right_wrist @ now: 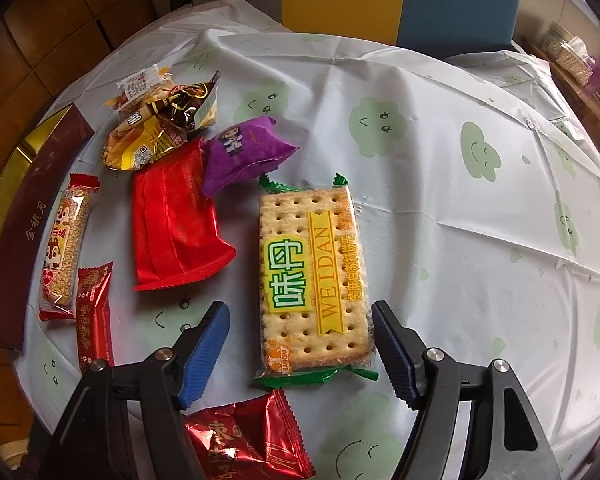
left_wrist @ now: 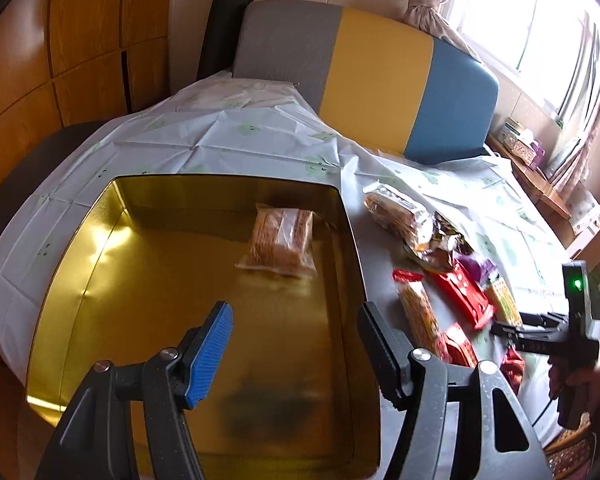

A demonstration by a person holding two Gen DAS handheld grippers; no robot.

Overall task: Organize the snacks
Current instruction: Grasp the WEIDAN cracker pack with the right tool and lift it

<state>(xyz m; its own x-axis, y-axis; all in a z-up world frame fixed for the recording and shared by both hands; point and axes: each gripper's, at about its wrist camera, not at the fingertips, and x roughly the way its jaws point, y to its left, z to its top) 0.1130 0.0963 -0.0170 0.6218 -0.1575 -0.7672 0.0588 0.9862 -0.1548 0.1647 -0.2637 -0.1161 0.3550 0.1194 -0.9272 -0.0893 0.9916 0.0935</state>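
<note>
Right wrist view: a cracker packet (right_wrist: 314,280) with green crimped ends and a yellow WEIDAN band lies flat on the table (right_wrist: 440,208), lengthwise between the fingers of the right claw (right_wrist: 300,350), whose jaws stand apart on either side of its near end without pressing on it. To its left lie a red packet (right_wrist: 176,220), a purple pouch (right_wrist: 246,154) overlapping that packet's top corner, a heap of yellow and brown wrappers (right_wrist: 160,120), a sesame bar (right_wrist: 66,248) in a red-ended sleeve and a slim red bar (right_wrist: 94,312) beside it; a shiny red pouch (right_wrist: 252,440) sits close under the claw. The table wears a white cloth printed with green smiling clouds. At the far left runs the dark red wall of a gold tin (right_wrist: 32,216). In the left wrist view, the left claw (left_wrist: 296,344) hangs over the open tin with its jaws apart and nothing between them; one clear-wrapped biscuit pack (left_wrist: 282,240) rests on the tin's gold floor near the far right corner. Behind the table stands a grey, yellow and blue headboard (left_wrist: 380,72).
</note>
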